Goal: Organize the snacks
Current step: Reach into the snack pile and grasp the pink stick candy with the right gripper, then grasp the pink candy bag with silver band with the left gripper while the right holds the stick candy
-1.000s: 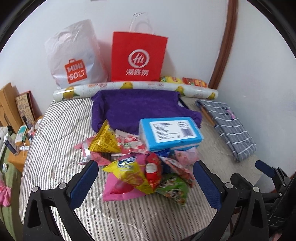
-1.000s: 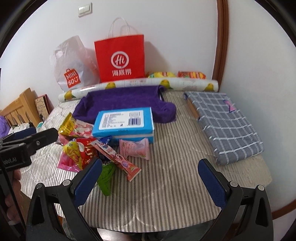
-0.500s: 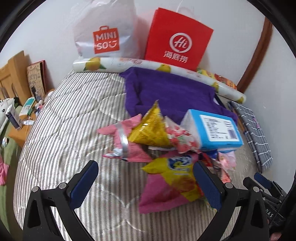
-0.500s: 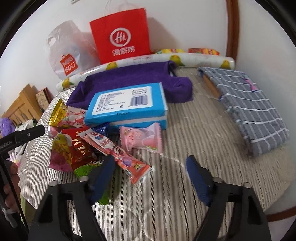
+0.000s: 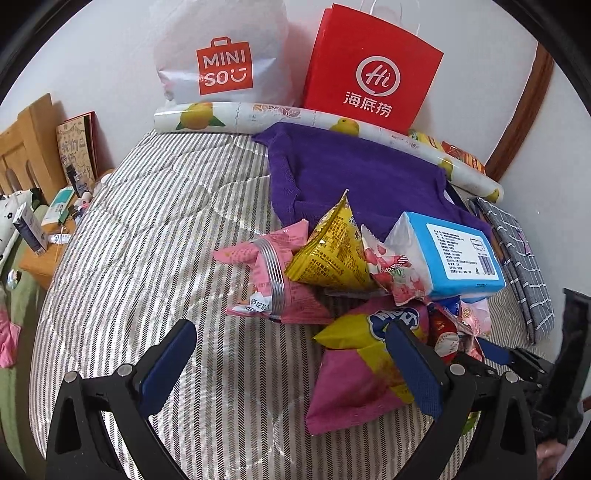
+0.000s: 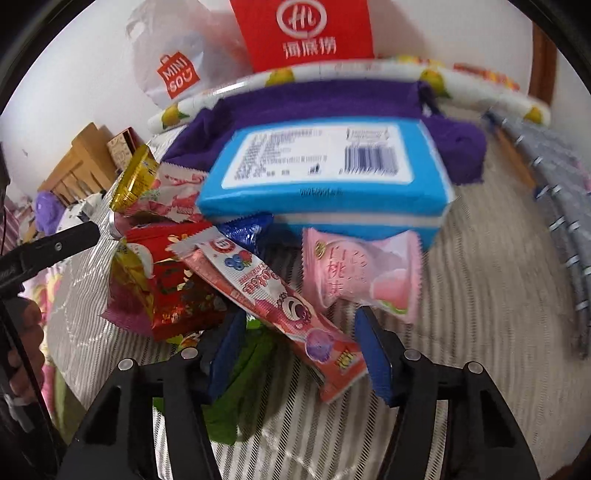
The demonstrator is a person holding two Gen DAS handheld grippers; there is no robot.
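Left wrist view: my left hand-held gripper (image 5: 291, 363) has dropped toward the bed (image 5: 147, 240), jaws wide and empty, snack pile (image 5: 354, 277) just ahead, mid-bed. Right wrist view: my right hand-held gripper (image 6: 299, 350) has just been closing around the long red snack stick (image 6: 273, 295), pads not yet pressing, so I judge a first pick imminent.

Left wrist view looks steeply down from the bed's (image 5: 140, 236) near-left. Right wrist view sits closer and lower, facing the blue box (image 6: 325, 177). Both share the snack pile (image 5: 354, 280) and red bag (image 6: 306, 29).
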